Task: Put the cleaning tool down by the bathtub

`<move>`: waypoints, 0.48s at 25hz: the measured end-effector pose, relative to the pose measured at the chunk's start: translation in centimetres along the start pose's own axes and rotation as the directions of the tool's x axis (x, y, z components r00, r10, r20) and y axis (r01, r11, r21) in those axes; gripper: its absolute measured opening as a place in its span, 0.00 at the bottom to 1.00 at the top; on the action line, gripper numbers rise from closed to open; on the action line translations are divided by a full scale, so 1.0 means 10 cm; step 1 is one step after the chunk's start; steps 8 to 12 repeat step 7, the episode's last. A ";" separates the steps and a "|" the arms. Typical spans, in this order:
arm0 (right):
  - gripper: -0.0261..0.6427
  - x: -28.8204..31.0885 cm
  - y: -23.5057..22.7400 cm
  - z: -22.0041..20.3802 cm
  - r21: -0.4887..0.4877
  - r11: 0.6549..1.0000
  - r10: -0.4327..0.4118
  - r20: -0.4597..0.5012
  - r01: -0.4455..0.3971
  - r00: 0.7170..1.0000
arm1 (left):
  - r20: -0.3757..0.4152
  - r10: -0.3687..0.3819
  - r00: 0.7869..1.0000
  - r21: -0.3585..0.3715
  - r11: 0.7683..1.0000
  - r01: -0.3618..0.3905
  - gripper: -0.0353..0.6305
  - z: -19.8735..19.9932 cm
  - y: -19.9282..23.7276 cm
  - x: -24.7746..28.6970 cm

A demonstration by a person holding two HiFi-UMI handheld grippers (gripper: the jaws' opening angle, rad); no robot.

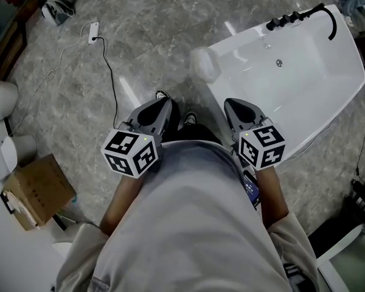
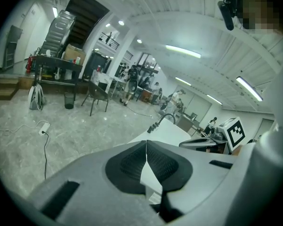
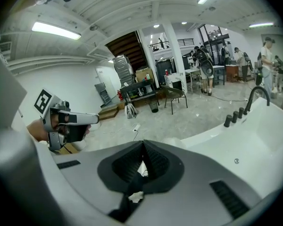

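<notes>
- Grey marble-pattern floor (image 1: 152, 35) fills the head view, with a white bathtub (image 1: 304, 90) at the upper right.
- A black faucet (image 1: 330, 18) arches over the far end of the bathtub.
- Left gripper (image 1: 164, 100): held close in front of the person's torso, over the floor. Its own view shows the jaw tips together, with nothing between them.
- Right gripper (image 1: 231, 103): held beside the left one, near the bathtub's near rim. Its own view shows the jaws closed, with nothing gripped.
- Cleaning tool (image 1: 204, 64): a pale, rounded, blurred object at the bathtub's near-left corner, apparently the tool. It sits just beside the rim, apart from both grippers. The views do not show whether it rests on the floor or against the tub wall.
- A white power strip (image 1: 93, 31) lies on the floor at upper left, with a black cable trailing towards the person.
- A cardboard box (image 1: 39, 190) stands at the lower left.
</notes>
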State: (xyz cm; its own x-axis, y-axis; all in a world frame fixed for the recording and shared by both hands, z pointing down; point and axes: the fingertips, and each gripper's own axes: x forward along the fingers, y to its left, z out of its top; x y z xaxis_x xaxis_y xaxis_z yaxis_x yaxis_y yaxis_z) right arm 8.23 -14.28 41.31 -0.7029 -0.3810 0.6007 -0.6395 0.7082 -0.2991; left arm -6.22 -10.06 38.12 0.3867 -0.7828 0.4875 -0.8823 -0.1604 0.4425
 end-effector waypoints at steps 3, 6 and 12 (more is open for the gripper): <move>0.06 -0.01 0.01 -0.03 -0.001 1.000 -0.003 -0.007 0.003 1.000 | -0.005 -0.005 1.000 0.002 1.000 0.005 0.07 -0.03 -0.01 0.00; 0.06 0.01 0.03 -0.04 0.000 1.000 -0.004 -0.007 0.004 1.000 | -0.011 -0.007 1.000 -0.003 1.000 0.007 0.07 -0.06 0.00 0.00; 0.06 0.01 0.03 -0.05 0.000 1.000 -0.004 -0.007 0.004 1.000 | -0.012 -0.007 1.000 -0.005 1.000 0.007 0.07 -0.07 0.01 0.00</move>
